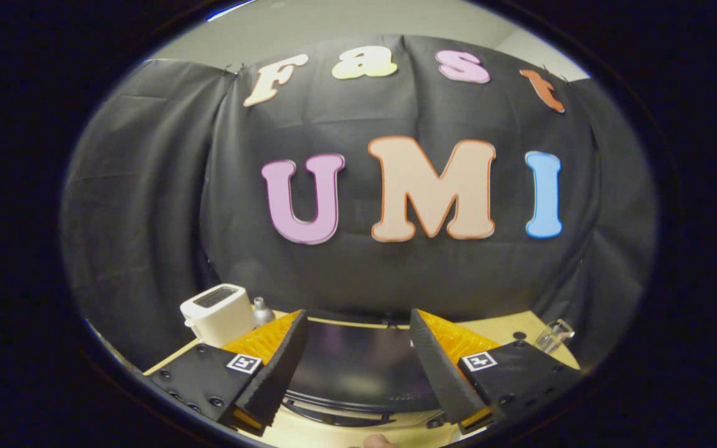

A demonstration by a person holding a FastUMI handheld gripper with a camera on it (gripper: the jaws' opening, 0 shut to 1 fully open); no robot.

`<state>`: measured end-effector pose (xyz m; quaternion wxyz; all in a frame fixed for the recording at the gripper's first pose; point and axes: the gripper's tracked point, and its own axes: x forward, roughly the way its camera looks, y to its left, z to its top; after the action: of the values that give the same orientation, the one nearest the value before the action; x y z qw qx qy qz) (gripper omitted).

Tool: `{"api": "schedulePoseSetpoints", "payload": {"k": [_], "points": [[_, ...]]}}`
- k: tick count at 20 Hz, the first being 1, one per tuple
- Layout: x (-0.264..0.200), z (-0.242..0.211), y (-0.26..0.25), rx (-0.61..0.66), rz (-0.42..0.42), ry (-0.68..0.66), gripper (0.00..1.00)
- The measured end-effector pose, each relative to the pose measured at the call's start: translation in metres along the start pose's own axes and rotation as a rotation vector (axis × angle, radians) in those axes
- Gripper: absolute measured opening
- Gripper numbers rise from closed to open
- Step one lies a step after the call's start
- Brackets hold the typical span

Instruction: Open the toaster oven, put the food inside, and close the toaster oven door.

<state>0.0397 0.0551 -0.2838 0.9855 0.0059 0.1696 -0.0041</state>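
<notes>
Between the spread fingers point(358, 361), dark toaster oven point(358, 367) top, white toaster point(218, 313) beyond, nothing gripped

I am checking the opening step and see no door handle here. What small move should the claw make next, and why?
Probably tilt down: the open claw hangs empty above a dark, glossy surface, perhaps the toaster oven's top, aiming at the booth wall.

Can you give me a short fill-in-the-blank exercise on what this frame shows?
1. The gripper has its fingers spread ____, with nothing between them.
2. The white toaster stands on the wooden table beyond the ____ finger.
3. The small silver bottle stands right beside the ____.
4. The clear glass lies beyond the ____ finger.

Missing words: apart; left; toaster; right
</notes>
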Motion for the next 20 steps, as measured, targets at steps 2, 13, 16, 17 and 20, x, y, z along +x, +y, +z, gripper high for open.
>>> {"api": "schedulePoseSetpoints", "payload": {"k": [2,13,16,17,20], "points": [[0.009,-0.025,0.001,0.004,0.002,0.020,1.00],[0.014,-0.121,0.012,-0.003,0.023,0.191,1.00],[0.006,-0.122,0.015,-0.010,0.024,0.183,1.00],[0.001,-0.125,0.017,-0.015,0.032,0.188,1.00],[-0.014,-0.128,0.020,-0.041,0.048,0.167,1.00]]}}
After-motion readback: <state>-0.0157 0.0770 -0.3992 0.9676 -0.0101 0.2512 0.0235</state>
